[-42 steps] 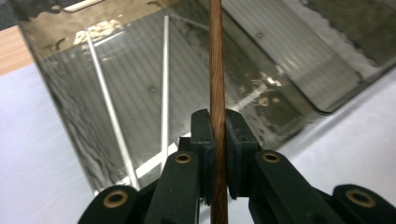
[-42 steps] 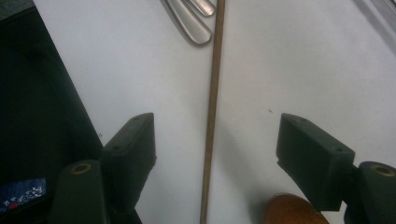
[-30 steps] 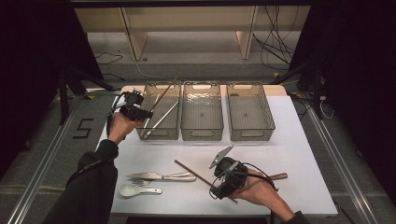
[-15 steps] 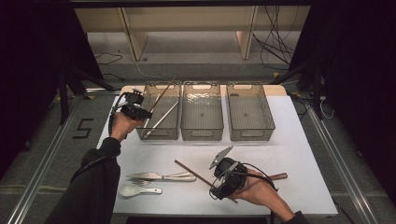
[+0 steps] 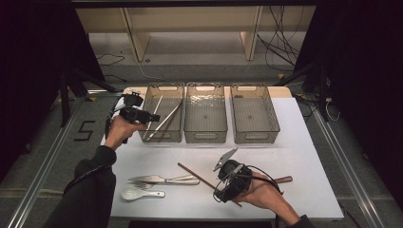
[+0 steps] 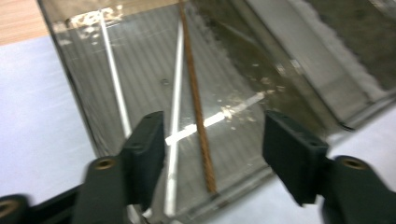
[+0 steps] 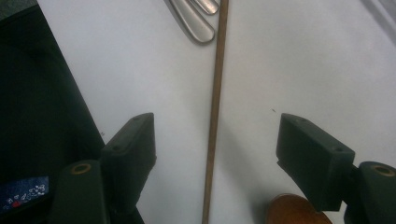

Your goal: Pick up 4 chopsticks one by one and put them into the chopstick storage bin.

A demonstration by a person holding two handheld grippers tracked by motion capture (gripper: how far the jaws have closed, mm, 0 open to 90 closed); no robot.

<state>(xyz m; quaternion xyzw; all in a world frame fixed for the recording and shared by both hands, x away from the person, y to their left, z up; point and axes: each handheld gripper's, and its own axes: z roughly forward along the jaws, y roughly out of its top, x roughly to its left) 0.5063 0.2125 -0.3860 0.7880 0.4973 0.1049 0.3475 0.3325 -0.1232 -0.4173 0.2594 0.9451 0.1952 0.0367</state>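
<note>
We count three clear plastic bins (image 5: 206,114) in a row on the white surface (image 5: 309,142). In the leftmost bin (image 5: 161,114) we see three chopsticks: two pale ones (image 6: 175,93) and one brown one (image 6: 194,88). One more brown chopstick (image 5: 202,178) lies on the surface. We also count two metal utensils (image 5: 164,180), one white spoon (image 5: 135,193) and one wooden spoon (image 5: 283,179).

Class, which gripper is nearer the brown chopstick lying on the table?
Right. The right gripper hovers over that chopstick, jaws open astride it. The left gripper is far off, at the left bin.
</note>
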